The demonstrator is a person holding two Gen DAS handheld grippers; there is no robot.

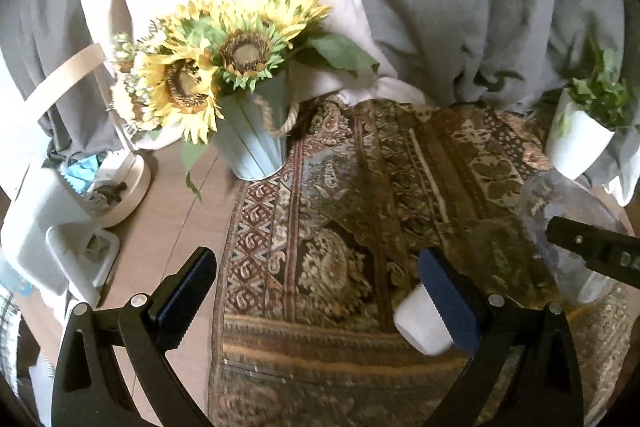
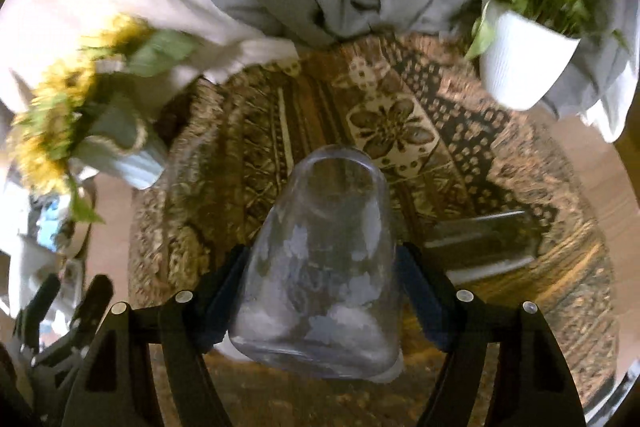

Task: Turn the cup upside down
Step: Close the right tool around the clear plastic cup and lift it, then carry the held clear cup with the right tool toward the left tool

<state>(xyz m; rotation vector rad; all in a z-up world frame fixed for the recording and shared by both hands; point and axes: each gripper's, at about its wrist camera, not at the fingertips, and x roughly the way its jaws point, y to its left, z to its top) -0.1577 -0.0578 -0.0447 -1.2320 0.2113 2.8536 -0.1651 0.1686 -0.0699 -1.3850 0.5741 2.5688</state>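
So the right gripper (image 2: 320, 291) has its two black fingers clamped on the sides of a clear frosted-pattern glass cup (image 2: 320, 267), which sits between them above the round paisley-patterned rug (image 2: 500, 155). The left gripper (image 1: 320, 291) hangs over the same rug with its fingers spread wide apart, gripping nothing, with a small white block (image 1: 420, 323) right by its right finger. A pale blue tin bucket of sunflowers (image 1: 252, 135) and a white potted green plant (image 2: 524, 63) stand at the rug's edges.
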